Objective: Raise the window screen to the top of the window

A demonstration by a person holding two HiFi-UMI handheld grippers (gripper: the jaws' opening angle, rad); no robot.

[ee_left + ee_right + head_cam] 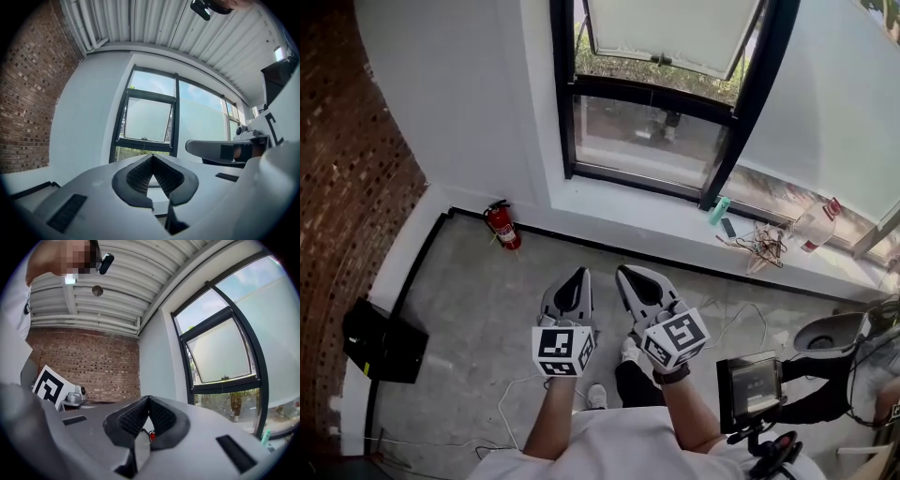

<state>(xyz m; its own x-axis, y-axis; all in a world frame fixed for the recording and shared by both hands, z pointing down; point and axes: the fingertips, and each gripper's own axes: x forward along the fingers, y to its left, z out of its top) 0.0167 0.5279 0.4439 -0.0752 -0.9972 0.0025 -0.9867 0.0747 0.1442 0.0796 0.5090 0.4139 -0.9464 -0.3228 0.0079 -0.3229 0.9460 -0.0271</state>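
Note:
A black-framed window (649, 112) is set in the white wall ahead, above a white sill (609, 202). Its frosted upper panel (670, 28) is tilted open, and greenery shows below it. In the left gripper view the same window (146, 126) stands straight ahead beyond the jaws. I cannot make out a screen apart from the panes. My left gripper (578, 273) and right gripper (624, 273) are side by side over the grey floor, well short of the window. Both are shut with nothing between their fingertips, as the left gripper (152, 156) and right gripper (149, 399) views show.
A red fire extinguisher (502, 225) stands at the wall's foot on the left, and a black box (382, 339) lies by the brick wall (347, 187). The sill's right part holds tangled cables (759, 246) and a bottle (818, 225). A monitor on a stand (750, 389) is at the right.

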